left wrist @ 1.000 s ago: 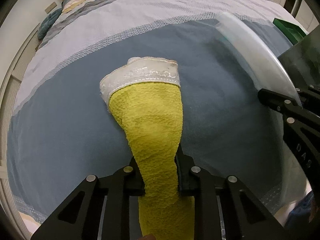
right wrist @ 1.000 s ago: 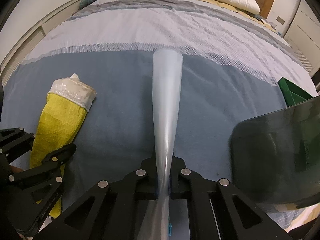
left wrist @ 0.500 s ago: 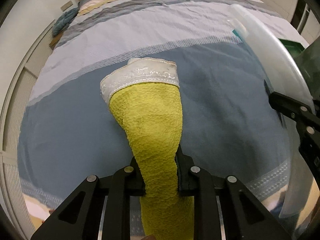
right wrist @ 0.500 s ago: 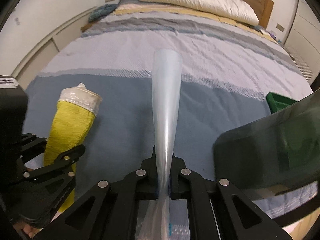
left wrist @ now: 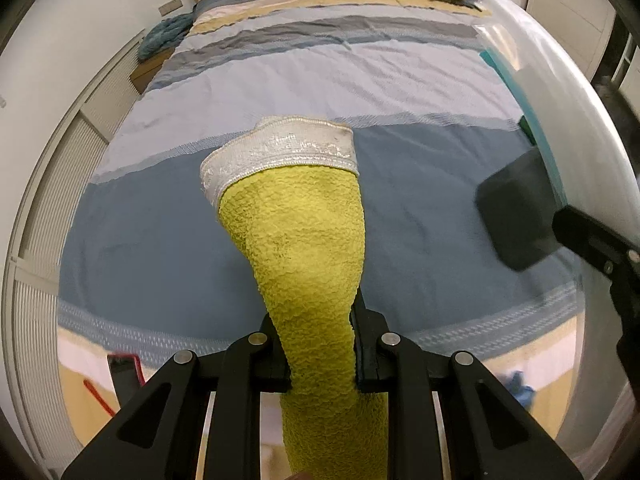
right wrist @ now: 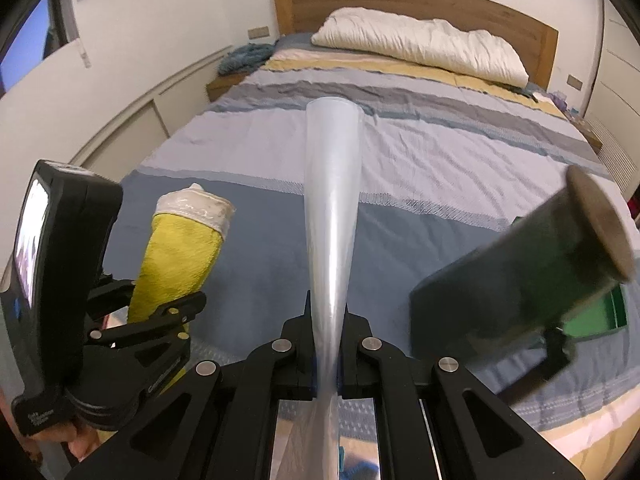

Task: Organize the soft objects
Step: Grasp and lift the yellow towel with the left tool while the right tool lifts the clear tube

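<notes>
Both grippers have risen since a second ago: more of the bed shows under them now, the headboard and pillow included, where before I saw mostly blue blanket. My left gripper is clenched on the yellow terry towel with the white woven band, which stands up out of the jaws, lifted clear above the bed, white band at the far end. My right gripper is clamped on a translucent, pale plastic bag, pinched narrow at the jaws and widening away from me. From the right wrist, the towel sits to the left of the bag, apart from it, with the left gripper below it and the camera block beside. Under both lies the striped bed cover, blue at the near end, then pale lilac, grey and cream bands. A white pillow rests against the wooden headboard. At the right edge of the bed I see a green box, partly hidden by a dark blurred cylinder on my rig.
</notes>
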A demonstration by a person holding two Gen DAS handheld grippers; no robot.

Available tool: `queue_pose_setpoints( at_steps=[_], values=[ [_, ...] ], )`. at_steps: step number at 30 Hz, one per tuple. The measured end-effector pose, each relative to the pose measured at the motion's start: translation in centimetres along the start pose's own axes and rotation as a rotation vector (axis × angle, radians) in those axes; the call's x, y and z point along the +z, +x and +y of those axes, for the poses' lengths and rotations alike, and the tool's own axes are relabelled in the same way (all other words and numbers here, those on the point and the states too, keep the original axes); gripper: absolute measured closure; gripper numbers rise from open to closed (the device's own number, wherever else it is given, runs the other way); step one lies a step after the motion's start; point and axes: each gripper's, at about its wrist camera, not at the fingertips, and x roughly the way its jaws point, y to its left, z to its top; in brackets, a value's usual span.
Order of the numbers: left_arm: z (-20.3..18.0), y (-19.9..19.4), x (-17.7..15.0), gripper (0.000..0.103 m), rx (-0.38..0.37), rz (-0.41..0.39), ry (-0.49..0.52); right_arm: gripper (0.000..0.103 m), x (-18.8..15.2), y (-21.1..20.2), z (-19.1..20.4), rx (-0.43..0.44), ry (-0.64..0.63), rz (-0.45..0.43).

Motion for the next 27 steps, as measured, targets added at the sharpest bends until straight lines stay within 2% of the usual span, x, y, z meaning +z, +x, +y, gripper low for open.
queue_pose_setpoints(
  at_steps=[7, 13, 20, 27],
  values=[
    [-4.5, -4.4, -2.2, 0.085, -0.015, 0.005, -0.024, 0.098, -4.2, -6.8, -3.8, 0.039, -0.026, -0.004],
    [-9.0, -7.3, -3.4, 0.085, -0.006, 0.013, -0.007, 0.098, -8.1, -12.5, -9.3, 0.050, 0.003, 0.021],
    [-15.8, -9.3, -4.9, 0.085, -0.104, 0.049, 0.065, 0.098, -13.4, -17.4, -16.7, -0.017, 0.076, 0.076],
    [-23.9, -9.1, -4.8, 0.085, -0.240, 0.082, 0.143, 0.098, -17.5, -19.9, -26.3, -0.154, 0.192, 0.132]
  ],
)
